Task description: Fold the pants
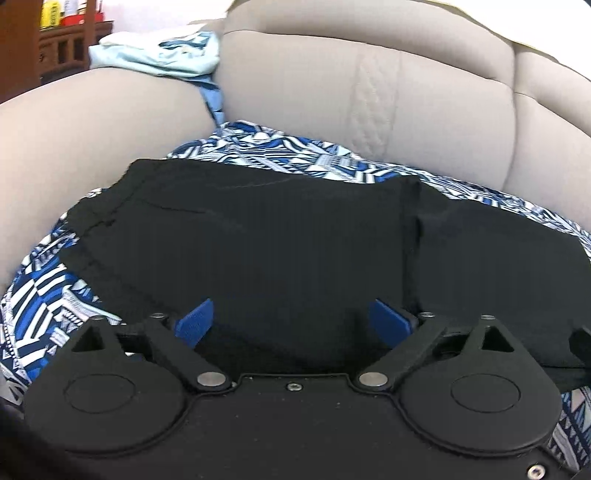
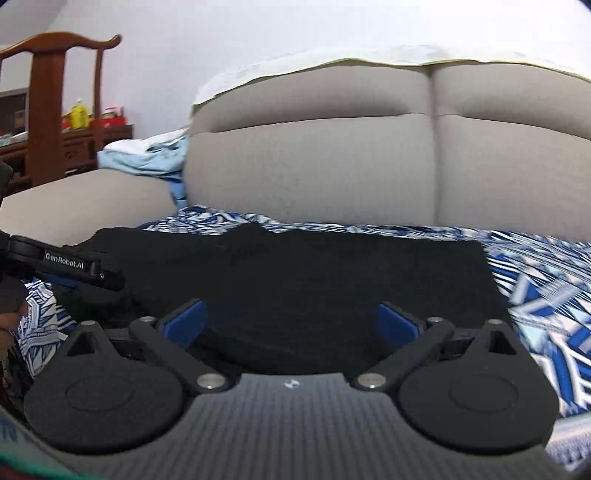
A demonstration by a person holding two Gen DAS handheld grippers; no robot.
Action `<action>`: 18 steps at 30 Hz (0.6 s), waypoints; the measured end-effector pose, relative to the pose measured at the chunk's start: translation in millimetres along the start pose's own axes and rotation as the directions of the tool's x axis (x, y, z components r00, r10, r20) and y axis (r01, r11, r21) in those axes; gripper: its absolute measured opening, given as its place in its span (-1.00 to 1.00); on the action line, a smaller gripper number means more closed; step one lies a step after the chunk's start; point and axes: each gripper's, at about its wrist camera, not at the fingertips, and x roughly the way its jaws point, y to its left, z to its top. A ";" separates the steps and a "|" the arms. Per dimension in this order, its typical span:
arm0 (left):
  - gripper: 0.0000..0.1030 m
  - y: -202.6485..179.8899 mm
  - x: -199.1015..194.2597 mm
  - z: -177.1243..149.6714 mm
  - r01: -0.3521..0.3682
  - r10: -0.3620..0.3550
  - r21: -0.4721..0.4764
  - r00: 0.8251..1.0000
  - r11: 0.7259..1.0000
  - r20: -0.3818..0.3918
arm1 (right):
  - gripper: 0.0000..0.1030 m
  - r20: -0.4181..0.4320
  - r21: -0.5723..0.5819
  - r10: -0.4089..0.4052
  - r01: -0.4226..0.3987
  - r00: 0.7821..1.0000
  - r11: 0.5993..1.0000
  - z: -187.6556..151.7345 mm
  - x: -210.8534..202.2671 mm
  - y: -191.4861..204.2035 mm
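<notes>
The black fabric pants lay flat on a blue-and-white patterned cloth covering the beige sofa seat, apparently spread for folding. Both the left gripper and right gripper hovered at the pants' near edge, jaws wide apart, holding nothing.

Even, soft indoor light is seen in both views; no hard shadows are cast and no single source can be placed. The black pants are rendered almost without detail, folds being barely separable. The beige sofa is well exposed, the white wall close to washed out. Strong fisheye bending is noted at the edges, with dark vignetted corners. Slight motion blur is seen on the patterned blue cloth at the right of the right wrist view. Weak glare is noted on metal pins only.
</notes>
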 end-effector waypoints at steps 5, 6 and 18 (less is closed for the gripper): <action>0.90 13.9 4.1 -0.1 -0.034 0.034 -0.003 0.999 0.999 -0.002 | 1.00 -0.030 -0.090 0.041 -0.044 0.999 0.995 13.9 32.3 20.8; 0.91 16.2 5.2 -0.1 -0.039 0.039 -0.005 0.999 0.999 -0.002 | 1.00 -0.039 -0.103 0.046 -0.050 0.998 0.993 14.8 37.7 23.6; 0.99 54.4 -1.6 -0.6 -0.090 0.098 -0.070 0.987 0.993 0.124 | 1.00 -0.152 -0.098 0.099 -0.114 0.984 0.989 4.9 77.0 35.1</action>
